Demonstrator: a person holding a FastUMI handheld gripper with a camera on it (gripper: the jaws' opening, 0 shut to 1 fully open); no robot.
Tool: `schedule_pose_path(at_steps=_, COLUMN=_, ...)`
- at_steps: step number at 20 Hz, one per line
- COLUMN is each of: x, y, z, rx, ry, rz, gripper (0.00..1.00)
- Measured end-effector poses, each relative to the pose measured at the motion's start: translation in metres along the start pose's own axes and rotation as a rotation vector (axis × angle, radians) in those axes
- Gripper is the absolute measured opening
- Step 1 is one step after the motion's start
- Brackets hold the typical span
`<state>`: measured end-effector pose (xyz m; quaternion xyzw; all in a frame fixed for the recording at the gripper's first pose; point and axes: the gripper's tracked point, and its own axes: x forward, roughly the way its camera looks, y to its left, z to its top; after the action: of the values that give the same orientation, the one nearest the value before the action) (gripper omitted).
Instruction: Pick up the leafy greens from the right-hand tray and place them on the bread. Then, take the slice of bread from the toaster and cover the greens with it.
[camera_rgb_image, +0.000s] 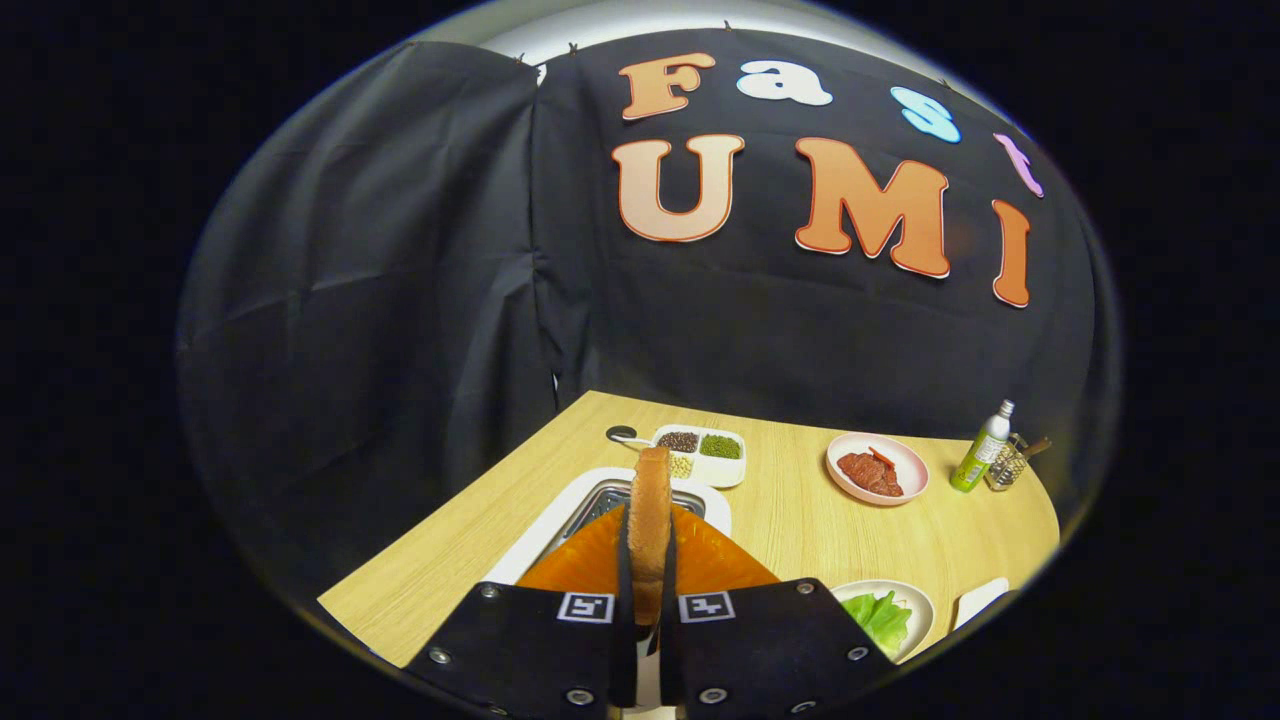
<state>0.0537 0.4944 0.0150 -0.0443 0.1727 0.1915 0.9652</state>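
Gripper (648, 590) nearly closed, both fingers pressed flat against the two faces of the slice of bread (650, 520), held edge-on and upright between them, its browned crust rising well above the fingertips. Directly beneath the slice, the toaster (560, 520), white-bodied, its slotted metal top partly visible just ahead of the fingers; whether the bottom of the slice has cleared the slot, impossible to tell. Beyond the toaster, touching or nearly touching its far edge, a white divided tray (728, 472) holding dark beans, green beans and pale grains in separate compartments, with a small dark spoon-like item (622, 434) just to its left. Further right, well apart on the wooden table (790, 520), a pink plate (910, 462) carrying reddish slices of meat. Beyond that plate, near the table's far right corner, a green bottle (982, 450) with a silver cap standing upright, just beside a small glass jar (1008, 468). Close by the right finger, a pale plate (920, 600) holding the leafy greens (880, 618), lying loose. Just right of it, the corner of another white dish (982, 600), contents hidden.
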Motion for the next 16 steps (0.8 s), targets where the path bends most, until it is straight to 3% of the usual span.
schedule_pose_path(at_steps=8, x=-0.028, y=-0.017, z=0.046, rx=0.049, ry=-0.095, rz=0.009, gripper=0.09)
schedule_pose_path(at_steps=16, x=-0.042, y=-0.047, z=0.028, rx=0.031, ry=-0.076, rz=-0.003, gripper=0.09)
